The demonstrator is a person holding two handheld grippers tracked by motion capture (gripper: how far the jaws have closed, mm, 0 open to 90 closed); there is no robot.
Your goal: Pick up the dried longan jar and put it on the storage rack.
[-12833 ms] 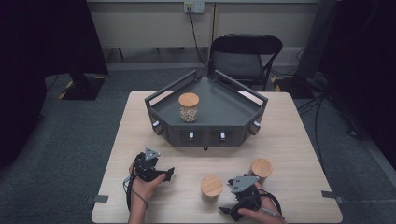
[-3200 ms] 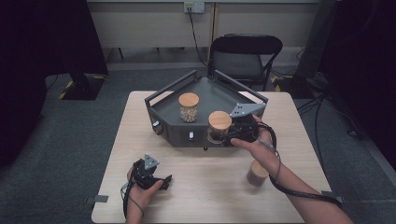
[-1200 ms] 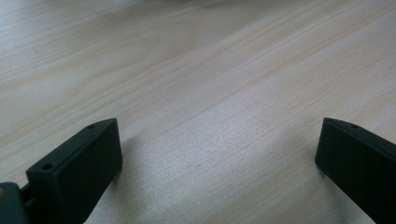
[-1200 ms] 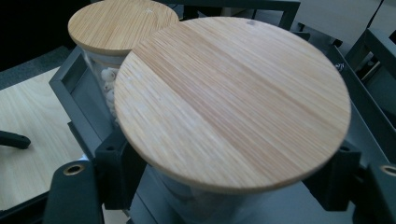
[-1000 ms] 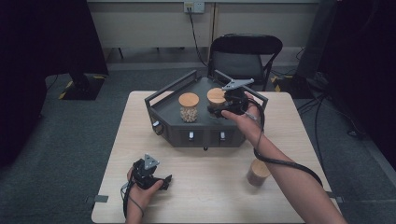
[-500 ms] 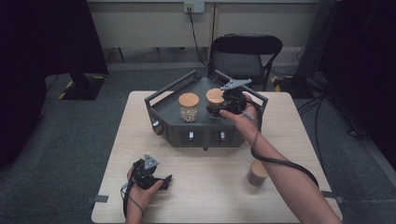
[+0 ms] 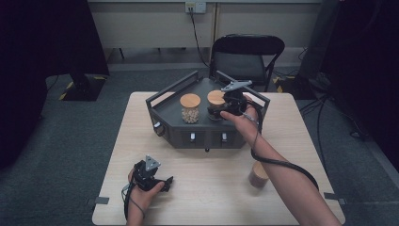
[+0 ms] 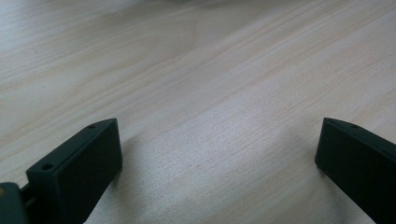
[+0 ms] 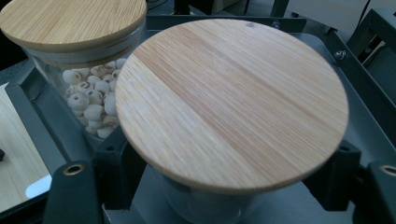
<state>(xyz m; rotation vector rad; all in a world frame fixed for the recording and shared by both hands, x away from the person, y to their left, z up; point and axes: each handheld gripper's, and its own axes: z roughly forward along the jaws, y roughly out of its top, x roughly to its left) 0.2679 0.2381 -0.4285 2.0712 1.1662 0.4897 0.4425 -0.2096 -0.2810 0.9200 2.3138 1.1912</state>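
The right tongs (image 7: 225,105) are closed around a round glass jar (image 7: 216,104) with a flat bamboo lid (image 9: 231,102), and the jar is on the dark metal tray (image 7: 175,123) at the 12 o'clock side of the tabletop (image 7: 207,188). In the right gripper view the two black jaws press the clear glass wall just under the lid, one on each side. The lid is a smooth disc with fine straight grain, one half a little paler than the other.

Just beside it, at its 9 o'clock in the high view, stands a second jar (image 7: 190,108) of the same shape, filled with small pale round seeds (image 9: 91,105). The tray is angular, with low walls and thin rails. A third jar (image 7: 258,175) with brownish content stands on the bare wood at about 4 o'clock, well apart from the tray.

The left tongs (image 7: 162,181) rest at 7 o'clock on the tabletop, open, with only light matte wood between the jaws.
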